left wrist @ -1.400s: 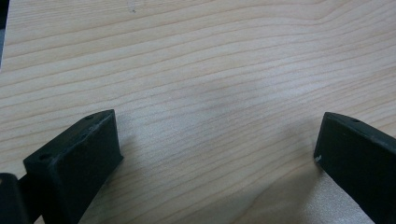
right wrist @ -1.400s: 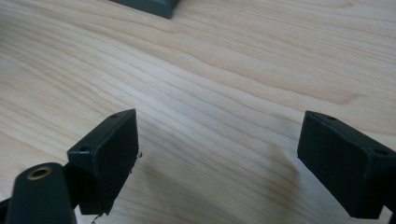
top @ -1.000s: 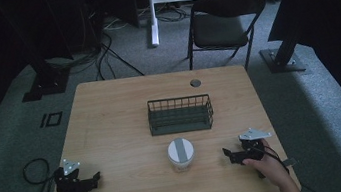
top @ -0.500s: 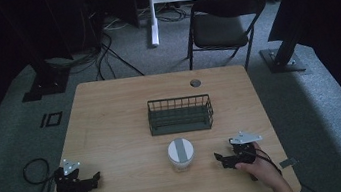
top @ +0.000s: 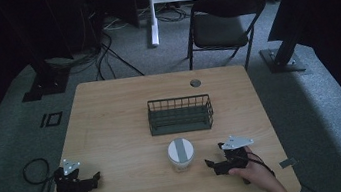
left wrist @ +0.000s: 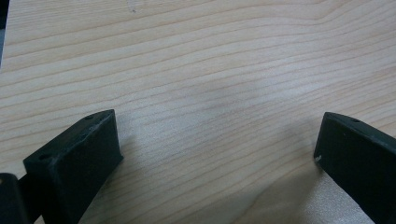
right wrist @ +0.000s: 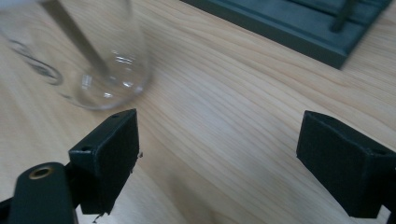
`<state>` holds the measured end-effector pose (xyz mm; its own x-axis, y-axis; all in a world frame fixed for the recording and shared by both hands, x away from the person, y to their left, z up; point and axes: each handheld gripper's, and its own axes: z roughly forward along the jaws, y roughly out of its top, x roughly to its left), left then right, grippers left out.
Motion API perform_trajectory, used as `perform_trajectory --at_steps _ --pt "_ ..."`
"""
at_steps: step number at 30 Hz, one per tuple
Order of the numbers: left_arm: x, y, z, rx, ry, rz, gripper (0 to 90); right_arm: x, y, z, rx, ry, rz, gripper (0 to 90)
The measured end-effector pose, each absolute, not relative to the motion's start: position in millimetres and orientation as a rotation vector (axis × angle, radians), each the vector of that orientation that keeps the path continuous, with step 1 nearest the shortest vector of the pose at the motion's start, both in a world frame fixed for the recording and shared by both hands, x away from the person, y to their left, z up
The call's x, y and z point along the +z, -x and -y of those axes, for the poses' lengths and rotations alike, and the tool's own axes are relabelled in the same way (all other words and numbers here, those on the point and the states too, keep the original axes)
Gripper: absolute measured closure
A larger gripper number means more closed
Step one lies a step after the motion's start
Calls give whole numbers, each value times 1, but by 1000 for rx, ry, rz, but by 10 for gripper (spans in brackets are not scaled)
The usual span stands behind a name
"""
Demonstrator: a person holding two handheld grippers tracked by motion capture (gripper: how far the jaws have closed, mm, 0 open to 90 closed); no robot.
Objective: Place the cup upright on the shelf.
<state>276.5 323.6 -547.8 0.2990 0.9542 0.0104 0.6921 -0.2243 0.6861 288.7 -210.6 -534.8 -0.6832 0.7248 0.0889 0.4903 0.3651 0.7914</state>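
Observation:
A clear jar [top: 181, 154] with a white lid stands on the wooden table [top: 110, 114], just in front of a dark wire basket [top: 180, 115]. My right gripper [top: 214, 163] rests on the table to the jar's right, open, jaws pointing left toward it with nothing between them. In the right gripper view the glass jar [right wrist: 88, 51] stands just beyond the left jaw, and the basket's base [right wrist: 299, 23] lies farther off. My left gripper [top: 94, 180] sits near the table's front left corner, open over bare wood [left wrist: 210, 93].
A small round grommet [top: 195, 83] is set in the table's far edge. A black folding chair [top: 221, 23] stands beyond the table. Cables [top: 32, 171] trail on the grey carpet at the left. A dark stand base [top: 282, 57] sits at the far right.
My right gripper has slid left toward the jar. The left gripper has stayed where it was.

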Motion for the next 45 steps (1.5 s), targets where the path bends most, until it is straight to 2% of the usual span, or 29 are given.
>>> perform_trajectory --at_steps 19,45 --pt "-548 -276 -324 592 -1997 -1460 6 -531 -278 182 1333 -914 -2446 128" --pt "-548 -276 -324 592 -1997 -1460 5 -535 -281 152 1452 -855 -2440 110"
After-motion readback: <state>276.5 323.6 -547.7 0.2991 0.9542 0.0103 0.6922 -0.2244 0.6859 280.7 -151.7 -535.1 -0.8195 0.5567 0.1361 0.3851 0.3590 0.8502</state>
